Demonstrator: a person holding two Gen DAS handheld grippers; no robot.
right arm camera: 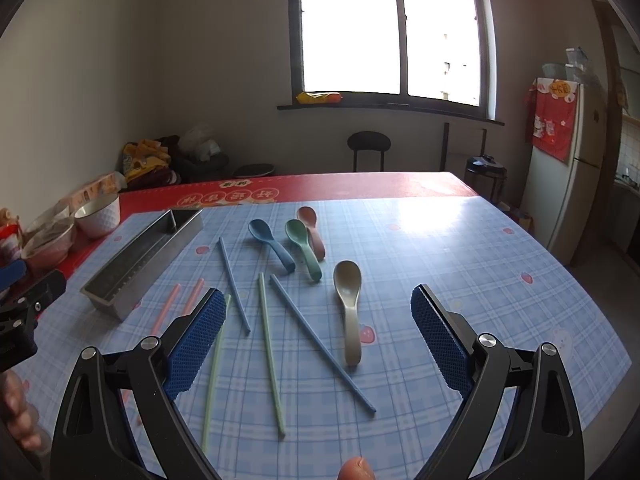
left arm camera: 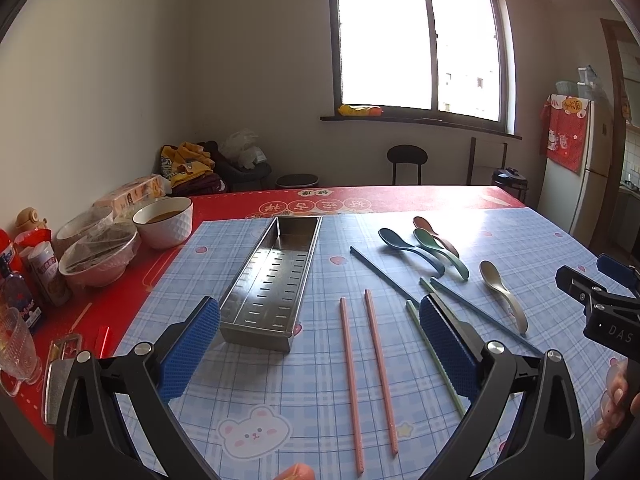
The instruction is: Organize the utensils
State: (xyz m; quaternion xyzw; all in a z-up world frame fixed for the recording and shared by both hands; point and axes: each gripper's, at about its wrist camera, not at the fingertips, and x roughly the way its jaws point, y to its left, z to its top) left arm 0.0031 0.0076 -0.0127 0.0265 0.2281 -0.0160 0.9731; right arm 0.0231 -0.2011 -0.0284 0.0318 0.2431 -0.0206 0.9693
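A long perforated stainless-steel tray (left arm camera: 272, 280) lies on the blue checked tablecloth (left arm camera: 304, 392), at its left side. Right of it lie two pink chopsticks (left arm camera: 362, 372) side by side, then two green chopsticks (right arm camera: 272, 356) and two blue chopsticks (right arm camera: 320, 340). Behind these lie a blue spoon (right arm camera: 270, 242), a green spoon (right arm camera: 304, 248) and a brown spoon (right arm camera: 314, 230) close together; a beige spoon (right arm camera: 350, 312) lies nearer, right of them. Left of the cloth stand several bowls (left arm camera: 164, 222).
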